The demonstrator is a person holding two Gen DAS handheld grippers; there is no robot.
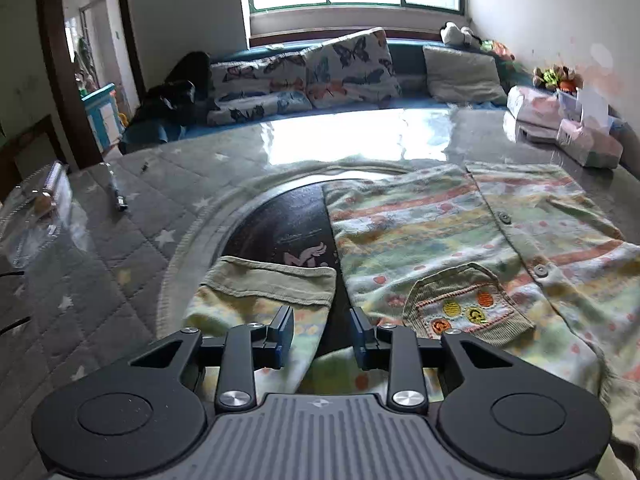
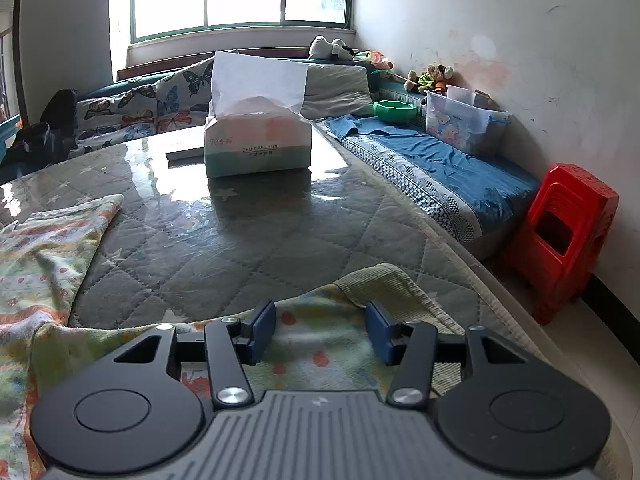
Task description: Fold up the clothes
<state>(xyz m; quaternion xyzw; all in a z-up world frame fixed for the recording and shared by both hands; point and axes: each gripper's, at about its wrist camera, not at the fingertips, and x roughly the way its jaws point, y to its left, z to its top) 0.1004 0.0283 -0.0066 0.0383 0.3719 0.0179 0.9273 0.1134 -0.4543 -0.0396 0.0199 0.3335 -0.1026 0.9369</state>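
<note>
Child's shirt [image 1: 460, 240]: spread flat, buttoned, on the quilted desk [image 1: 132, 248]; no fold made yet. Left hand-held gripper [image 1: 320, 336]: jaws spread above the left sleeve [image 1: 256, 296]. Right hand-held gripper [image 2: 322, 332]: jaws spread over the right sleeve [image 2: 320, 340]. Both sleeves remain to be folded inward.

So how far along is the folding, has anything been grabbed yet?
Barely started. Done: the patterned shirt lies spread flat on the quilted table cover. In hand: nothing; the left gripper is open over the left sleeve, the right gripper open over the other sleeve. Left: gripping and every fold.
</note>
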